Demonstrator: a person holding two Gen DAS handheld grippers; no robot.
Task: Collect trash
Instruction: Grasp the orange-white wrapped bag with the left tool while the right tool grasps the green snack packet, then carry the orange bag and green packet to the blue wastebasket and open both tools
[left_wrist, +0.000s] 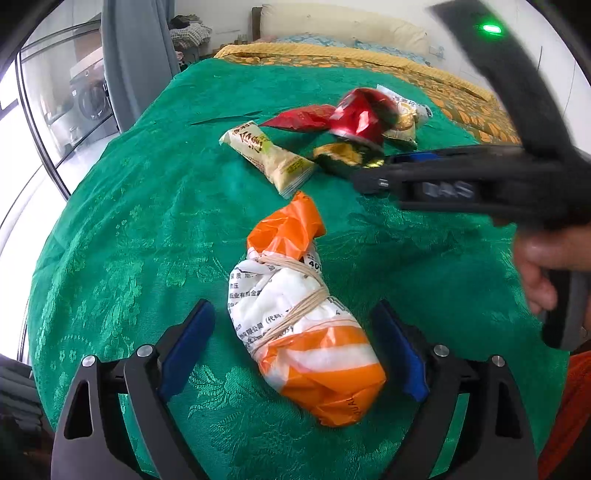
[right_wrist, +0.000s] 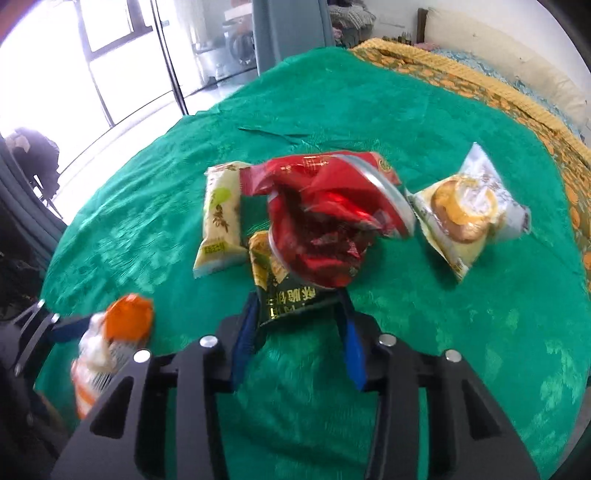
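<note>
My left fingers (left_wrist: 299, 354) gape around the string-tied orange-and-white plastic bundle (left_wrist: 303, 332); my right fingers (right_wrist: 301, 314) pinch the dark green foil wrapper (right_wrist: 284, 291) beyond it.

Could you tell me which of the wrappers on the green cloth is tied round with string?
The orange-and-white bag between the left gripper's open fingers; no other wrapper shows string.

- A home, and this room is a bedroom
- A bed (left_wrist: 332, 55) fills the view, spread with a green brocade cover (left_wrist: 147, 240) over a yellow patterned bedspread (right_wrist: 498, 96)
- A long cream pillow (left_wrist: 351, 26) lies against the wall at the head of the bed
- A glass sliding door (left_wrist: 48, 122) opens onto a bright balcony with a washing machine (left_wrist: 90, 98)
- A grey curtain (left_wrist: 136, 55) hangs beside the door
- Folded clothes (left_wrist: 188, 31) are piled in the corner
</note>
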